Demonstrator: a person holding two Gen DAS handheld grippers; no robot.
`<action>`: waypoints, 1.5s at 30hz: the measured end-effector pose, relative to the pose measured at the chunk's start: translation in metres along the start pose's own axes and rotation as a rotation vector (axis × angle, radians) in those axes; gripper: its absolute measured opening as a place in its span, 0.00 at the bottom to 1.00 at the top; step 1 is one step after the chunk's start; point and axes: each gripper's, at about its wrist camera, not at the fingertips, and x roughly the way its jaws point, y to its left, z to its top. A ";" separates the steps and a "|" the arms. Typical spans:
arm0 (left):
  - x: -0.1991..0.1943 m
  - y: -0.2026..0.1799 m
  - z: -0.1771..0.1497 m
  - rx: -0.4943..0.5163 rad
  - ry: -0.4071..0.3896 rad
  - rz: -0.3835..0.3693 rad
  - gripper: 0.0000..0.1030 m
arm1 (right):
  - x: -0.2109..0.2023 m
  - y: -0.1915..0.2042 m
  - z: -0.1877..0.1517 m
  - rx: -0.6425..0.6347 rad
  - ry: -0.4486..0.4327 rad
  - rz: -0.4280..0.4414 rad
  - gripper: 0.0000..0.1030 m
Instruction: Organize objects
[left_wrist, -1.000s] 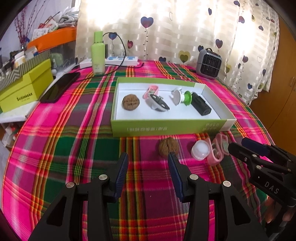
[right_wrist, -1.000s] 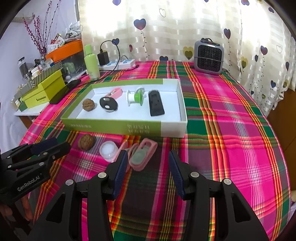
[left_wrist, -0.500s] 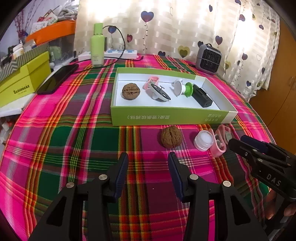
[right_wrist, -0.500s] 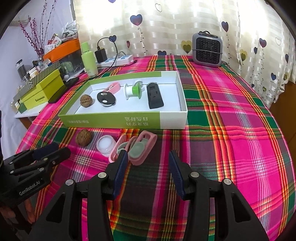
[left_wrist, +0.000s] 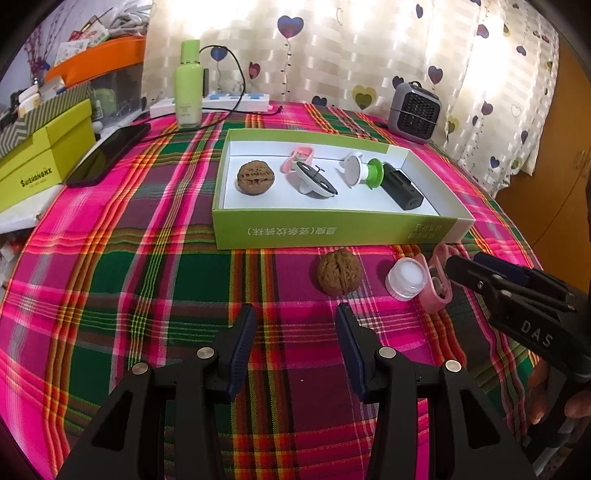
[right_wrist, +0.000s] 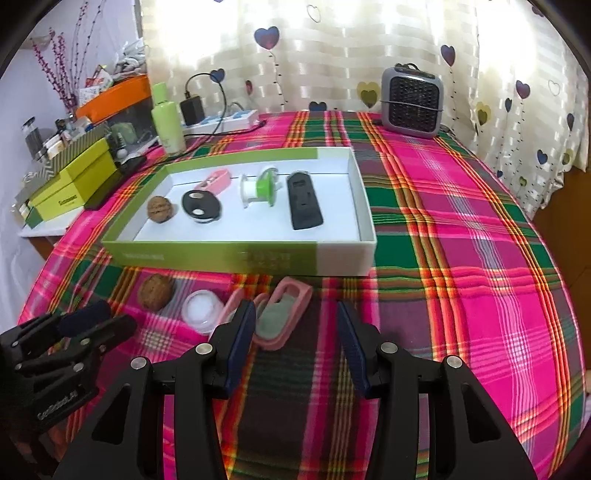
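Plaid tablecloth (left_wrist: 147, 280) | walnut (left_wrist: 339, 277) loose | left gripper (left_wrist: 297, 339), right gripper (right_wrist: 295, 332) both agape, empty

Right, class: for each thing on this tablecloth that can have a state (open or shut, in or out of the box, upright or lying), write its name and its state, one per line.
left gripper: open, empty
right gripper: open, empty
green box: lidless, open
walnut: outside the box
second walnut: inside the box
white jar: outside, upright
pink case: outside, lying flat
green bottle: upright, capped
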 end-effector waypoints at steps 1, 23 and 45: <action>0.000 0.000 0.000 0.002 0.000 -0.001 0.42 | 0.001 -0.001 0.001 0.003 0.005 -0.001 0.45; 0.004 -0.005 0.010 0.006 0.000 -0.015 0.42 | 0.008 0.001 0.008 -0.055 0.006 -0.007 0.45; 0.016 -0.017 0.024 0.039 -0.001 -0.033 0.42 | 0.017 -0.005 0.007 -0.036 0.049 0.010 0.45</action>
